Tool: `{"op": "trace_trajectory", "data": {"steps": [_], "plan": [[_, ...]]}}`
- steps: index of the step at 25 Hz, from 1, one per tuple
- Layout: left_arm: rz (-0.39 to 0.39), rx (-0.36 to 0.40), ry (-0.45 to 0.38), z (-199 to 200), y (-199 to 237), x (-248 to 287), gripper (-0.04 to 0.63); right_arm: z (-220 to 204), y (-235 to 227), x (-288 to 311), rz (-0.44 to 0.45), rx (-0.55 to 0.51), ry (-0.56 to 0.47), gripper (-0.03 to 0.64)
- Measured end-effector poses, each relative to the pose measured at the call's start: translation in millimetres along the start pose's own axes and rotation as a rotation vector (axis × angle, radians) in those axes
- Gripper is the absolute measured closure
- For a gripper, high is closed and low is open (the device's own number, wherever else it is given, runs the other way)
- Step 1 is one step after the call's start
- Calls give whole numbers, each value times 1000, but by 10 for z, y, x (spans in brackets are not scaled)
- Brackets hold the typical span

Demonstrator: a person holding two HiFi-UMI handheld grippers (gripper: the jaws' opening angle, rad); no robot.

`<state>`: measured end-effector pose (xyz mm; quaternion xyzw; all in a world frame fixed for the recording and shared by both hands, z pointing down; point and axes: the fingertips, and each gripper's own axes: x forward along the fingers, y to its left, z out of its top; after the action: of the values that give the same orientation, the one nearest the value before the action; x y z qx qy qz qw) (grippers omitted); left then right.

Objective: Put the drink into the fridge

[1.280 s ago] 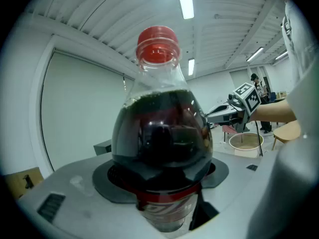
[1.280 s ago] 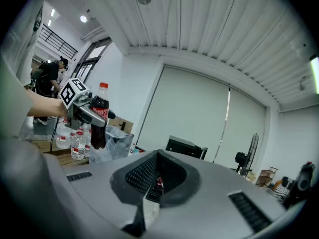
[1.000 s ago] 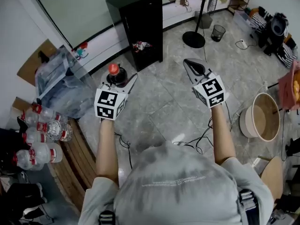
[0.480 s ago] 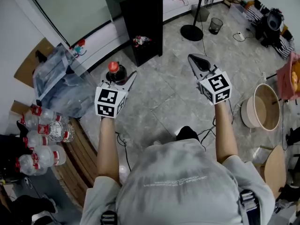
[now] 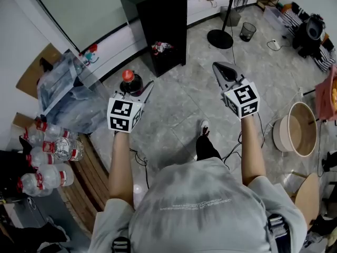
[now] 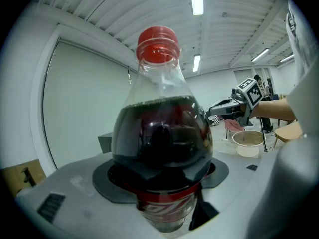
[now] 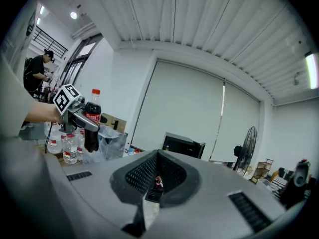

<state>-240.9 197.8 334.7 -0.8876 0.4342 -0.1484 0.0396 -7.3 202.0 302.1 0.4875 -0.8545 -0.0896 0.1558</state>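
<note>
left gripper view: red-labelled drink bottle (image 6: 162, 138)

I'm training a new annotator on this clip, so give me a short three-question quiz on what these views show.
1. Multiple choice: the left claw is shut on A) a green can, B) a red-capped clear plastic bottle of dark cola, C) nothing.
2. True or false: the right claw grips a paper cup.
3. Short answer: what tall appliance stands ahead of both claws?
Key: 1 B. 2 False; its jaws are together and empty. 3 The black fridge.
</note>
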Motion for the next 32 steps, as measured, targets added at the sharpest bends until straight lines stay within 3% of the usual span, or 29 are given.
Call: {"op": "trace_trajectory", "data": {"steps": [6,10,15,24,32], "plan": [[31,1,29,75,226,915,288,-258,-801,612,13,34,-46,617],[63,-40,33,268,406,1597,288,-361,-1425,1122,52,19,-53,617],[89,-38,52,548,583,2379,288,-382,-2106,1647,108,14,-76,617],[149,-83,88,695,905,3472,288,-523,-2902,2470,227,52,-104,615],[184,-139,121,576,1130,4038,288,-675,-3233,3079,289,76,-91,615]]}}
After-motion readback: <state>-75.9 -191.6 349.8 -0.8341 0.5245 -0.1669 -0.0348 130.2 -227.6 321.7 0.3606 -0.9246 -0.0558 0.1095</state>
